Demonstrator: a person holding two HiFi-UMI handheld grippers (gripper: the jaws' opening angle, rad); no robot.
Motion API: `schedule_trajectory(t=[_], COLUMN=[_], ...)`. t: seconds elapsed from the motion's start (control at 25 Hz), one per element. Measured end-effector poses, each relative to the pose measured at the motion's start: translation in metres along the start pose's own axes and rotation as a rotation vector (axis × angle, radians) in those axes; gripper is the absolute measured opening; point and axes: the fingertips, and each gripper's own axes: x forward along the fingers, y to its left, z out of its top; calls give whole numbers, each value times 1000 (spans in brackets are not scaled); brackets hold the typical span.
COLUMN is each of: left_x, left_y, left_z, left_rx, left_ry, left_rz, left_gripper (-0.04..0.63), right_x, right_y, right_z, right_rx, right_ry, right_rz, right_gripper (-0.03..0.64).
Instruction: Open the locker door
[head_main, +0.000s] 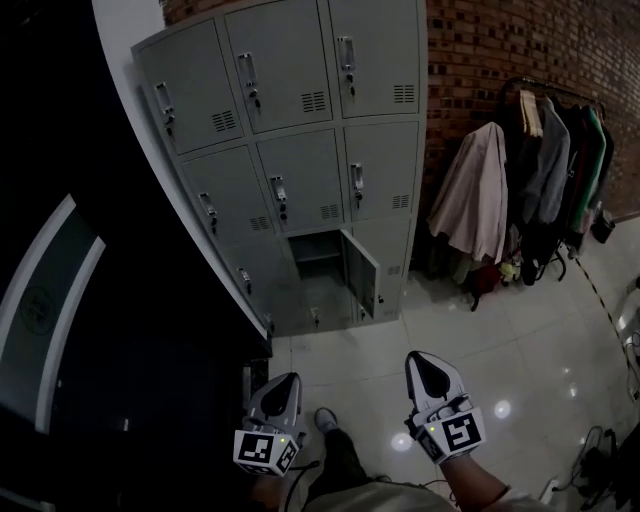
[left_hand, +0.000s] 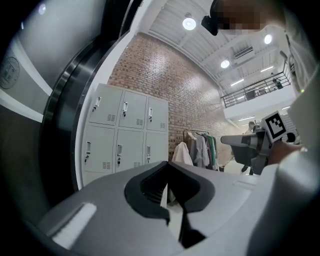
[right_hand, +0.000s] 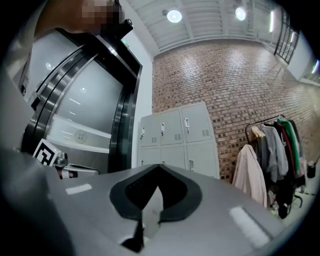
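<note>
Standing well back from the lockers, you hold both grippers low in front of you, above the tiled floor (head_main: 500, 340), with your shoe (head_main: 324, 419) on the tiles between them. Your left gripper (head_main: 288, 381) has its jaws a little apart, and its own view shows nothing between them. Your right gripper (head_main: 426, 360) is closed and holds nothing. Neither one touches anything.

Farther out, at the far edge of the floor, the bank of lockers (head_main: 300, 150) stands against the brick wall (head_main: 480, 50). The locker door (head_main: 362, 272) in the bottom row, middle column, is swung out to the right, and the dark compartment behind it shows. Every other door looks shut. Right of the bank, a coat rack (head_main: 545, 165) hangs full along the wall.

Judging from this, the opening step looks done. If you want the door wider, your next move calls for walking back in, reaching low, and setting your jaws on the door's free edge. Keep clear of the shut door to its right.
</note>
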Motion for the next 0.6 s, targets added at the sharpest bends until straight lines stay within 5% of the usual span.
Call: schedule_trajectory(t=[0.6], left_x=[-96], left_y=[-103], left_z=[81], left_rx=[48], left_ry=[-29], left_rz=[2], left_gripper=[67], right_x=[-138], right_y=[46], right_z=[74], right_rx=[1], right_ry=[-30], right_rz=[7], right_gripper=[0])
